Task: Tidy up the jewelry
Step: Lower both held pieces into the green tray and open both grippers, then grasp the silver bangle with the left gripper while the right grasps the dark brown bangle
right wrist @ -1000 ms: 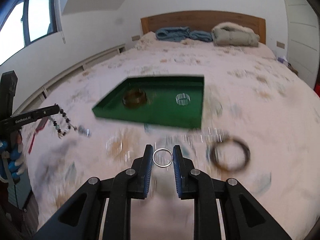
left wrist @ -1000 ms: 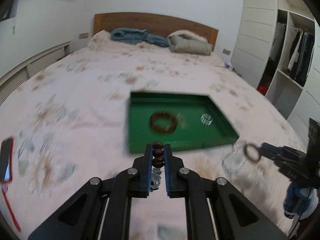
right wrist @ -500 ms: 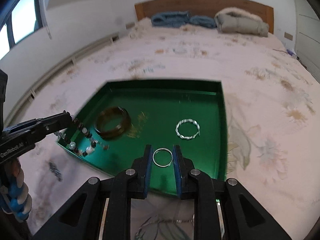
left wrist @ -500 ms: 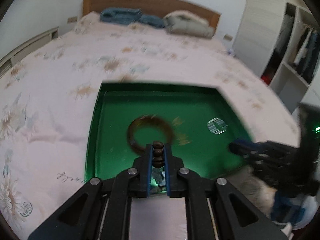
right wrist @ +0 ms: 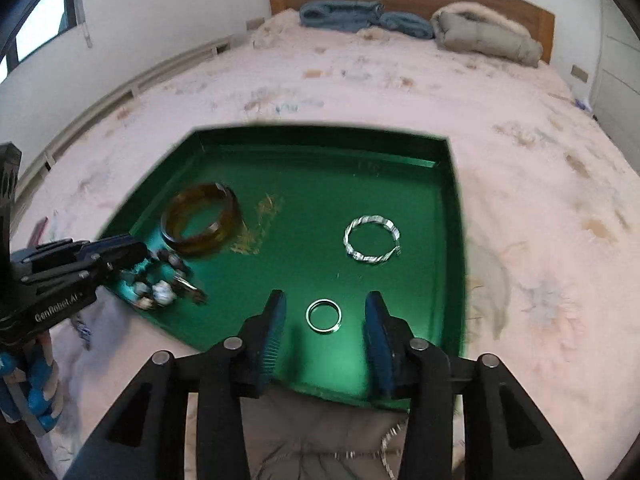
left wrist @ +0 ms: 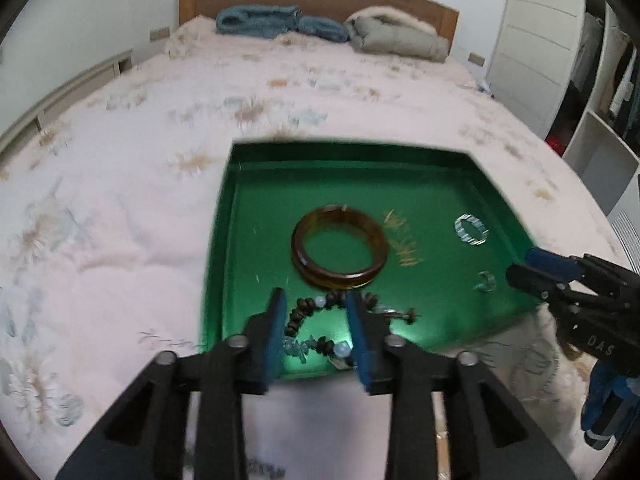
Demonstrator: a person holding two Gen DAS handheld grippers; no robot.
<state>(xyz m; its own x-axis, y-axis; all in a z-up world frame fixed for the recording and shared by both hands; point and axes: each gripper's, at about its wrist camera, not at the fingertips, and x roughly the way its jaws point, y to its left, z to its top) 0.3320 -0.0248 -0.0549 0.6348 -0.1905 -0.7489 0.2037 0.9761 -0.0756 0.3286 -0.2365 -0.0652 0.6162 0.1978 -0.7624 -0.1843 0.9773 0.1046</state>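
A green tray (left wrist: 400,156) (right wrist: 448,208) lies on the bed. In it are a brown bangle (left wrist: 340,246) (right wrist: 202,220), a twisted silver bracelet (right wrist: 372,239) (left wrist: 471,230), a small silver ring (right wrist: 323,315) (left wrist: 486,281) and a beaded bracelet (left wrist: 320,330) (right wrist: 160,280). My left gripper (left wrist: 316,300) is open over the tray's near left corner, the beaded bracelet lying between its fingers. My right gripper (right wrist: 325,307) is open over the tray's near edge, the silver ring lying between its fingers.
The bed has a pale floral cover (left wrist: 120,200). Folded blue and grey blankets (left wrist: 280,24) lie by the wooden headboard. A white wardrobe (left wrist: 560,60) stands at the right. A thin chain (right wrist: 384,452) lies on the cover just below the tray.
Both grippers moved forward over the tray and opened. The beaded bracelet dropped from the left one and the silver ring from the right one onto the tray floor.
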